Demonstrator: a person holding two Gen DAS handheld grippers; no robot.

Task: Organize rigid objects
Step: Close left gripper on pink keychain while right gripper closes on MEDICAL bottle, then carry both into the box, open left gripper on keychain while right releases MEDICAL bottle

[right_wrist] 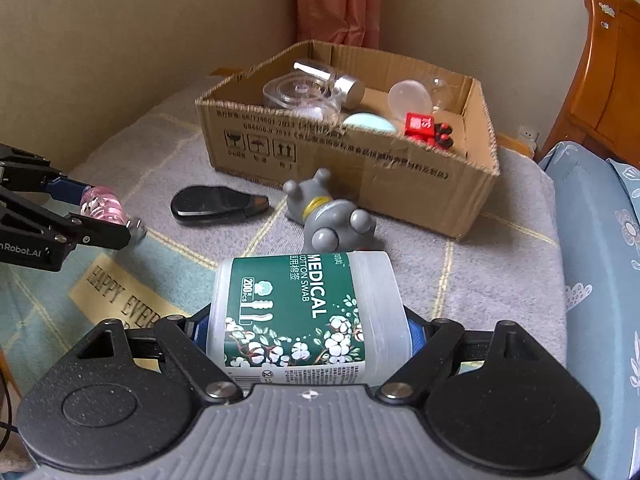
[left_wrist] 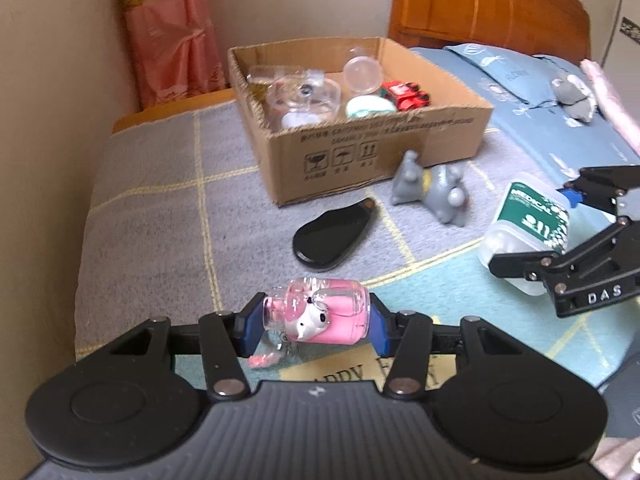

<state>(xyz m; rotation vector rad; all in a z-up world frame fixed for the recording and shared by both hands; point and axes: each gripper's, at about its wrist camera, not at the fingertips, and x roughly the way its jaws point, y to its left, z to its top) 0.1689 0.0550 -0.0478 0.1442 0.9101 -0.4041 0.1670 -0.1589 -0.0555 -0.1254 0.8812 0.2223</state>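
My left gripper (left_wrist: 314, 320) is shut on a small pink bottle (left_wrist: 320, 312) with a little animal charm, held crosswise just above the blanket; the same bottle (right_wrist: 100, 204) shows at the left of the right wrist view. My right gripper (right_wrist: 308, 328) is shut on a white cotton swab tub (right_wrist: 304, 316) with a green "MEDICAL" label, lifted off the bed; the tub (left_wrist: 528, 220) also appears at the right of the left wrist view. A cardboard box (left_wrist: 380, 148) (right_wrist: 400, 172) stands ahead, holding clear jars, a round lid and a red toy car.
On the grey checked blanket (left_wrist: 160, 208) lie a black teardrop-shaped case (left_wrist: 328, 236) (right_wrist: 216, 204) and a grey toy figure (left_wrist: 432, 192) (right_wrist: 332, 216) in front of the box. A blue quilt (left_wrist: 520, 80) and wooden headboard (left_wrist: 480, 4) are to the right, walls and a pink curtain (left_wrist: 172, 32) behind.
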